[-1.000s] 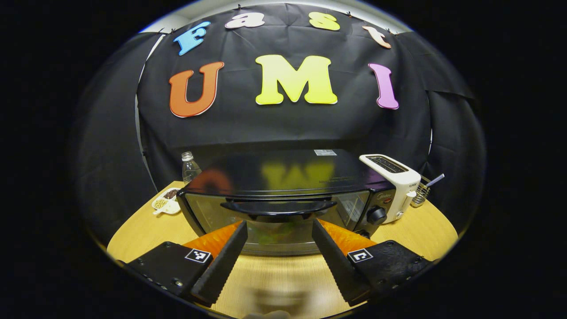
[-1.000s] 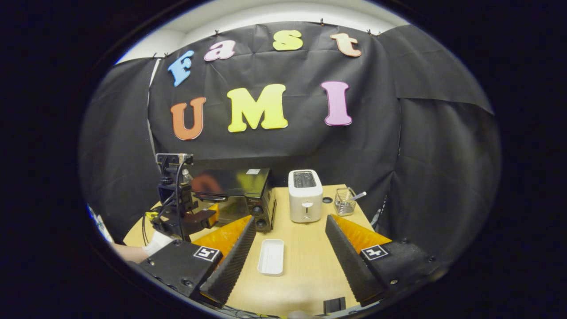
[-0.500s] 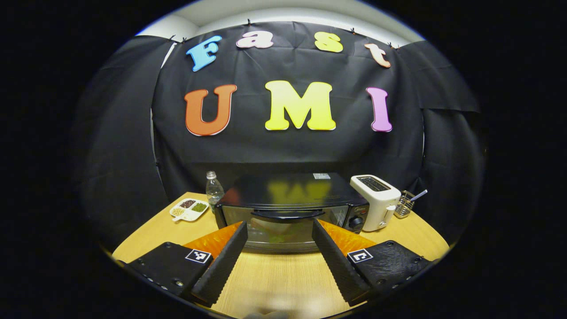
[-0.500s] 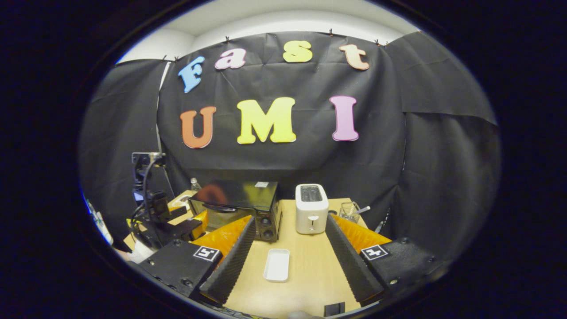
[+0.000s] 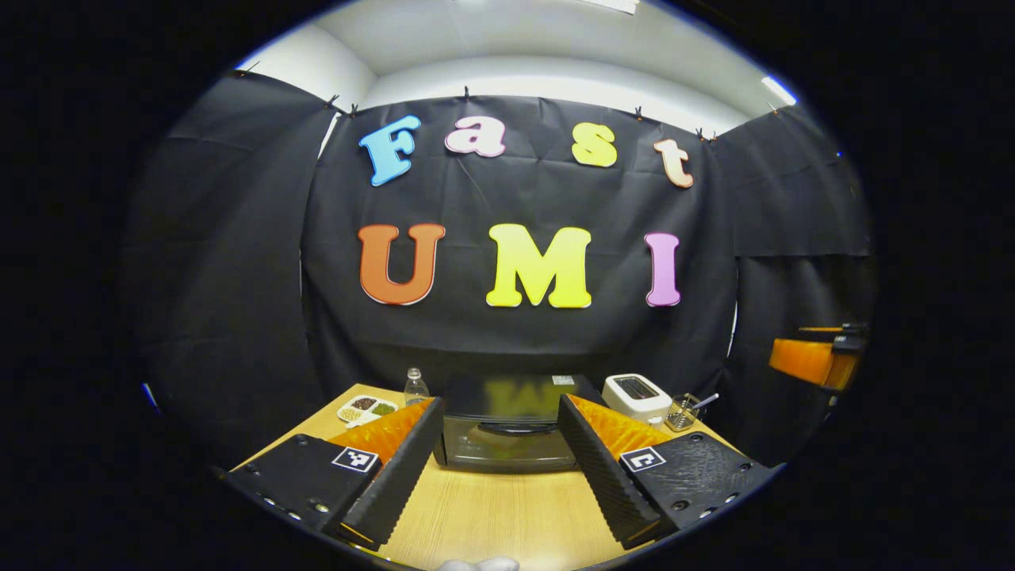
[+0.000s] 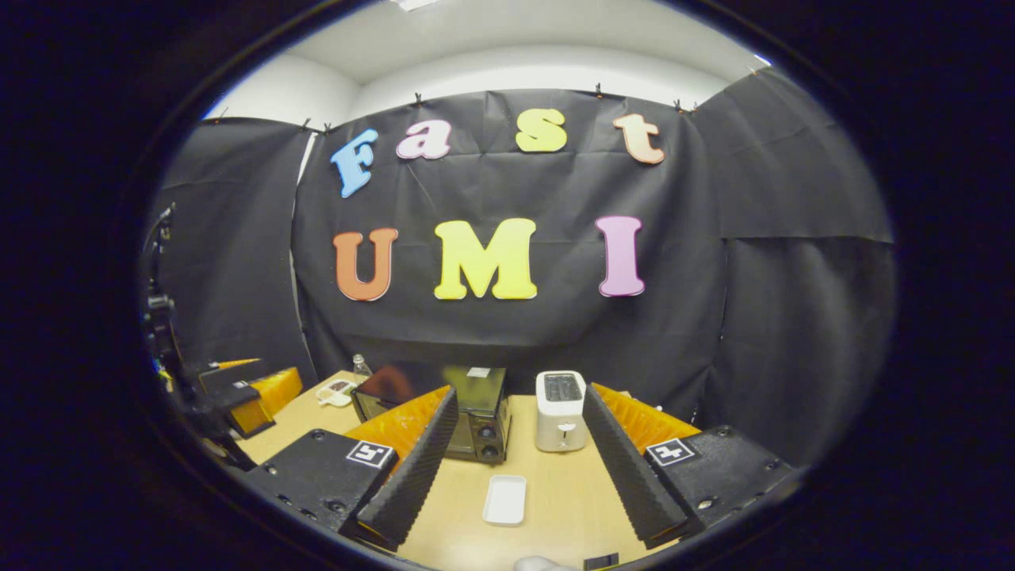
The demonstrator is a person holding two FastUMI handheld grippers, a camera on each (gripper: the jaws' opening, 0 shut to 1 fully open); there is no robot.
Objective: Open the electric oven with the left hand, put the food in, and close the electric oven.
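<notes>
Both the left gripper [image 5: 496, 468] and right gripper [image 6: 511, 468] are spread wide, holding nothing. The toaster oven [image 5: 507, 432] sits shut, well away. Misjudging the door handle [image 5: 507, 428] could nudge the neighbouring toaster [image 5: 636, 395].

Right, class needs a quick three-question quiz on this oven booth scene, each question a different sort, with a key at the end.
1. True or false: the electric oven has its door closed.
2. Multiple choice: on the table, what lies nearest in front of the right gripper? A) a white tray B) a water bottle C) a wire basket
3. Fill in: in the left gripper view, the white ____ stands just right of the oven.

Key
1. True: the door is up, its handle across the top of the glass.
2. A: the white tray lies between the open fingers; it looks empty.
3. Toaster. The left gripper is open too, holding nothing.
</notes>
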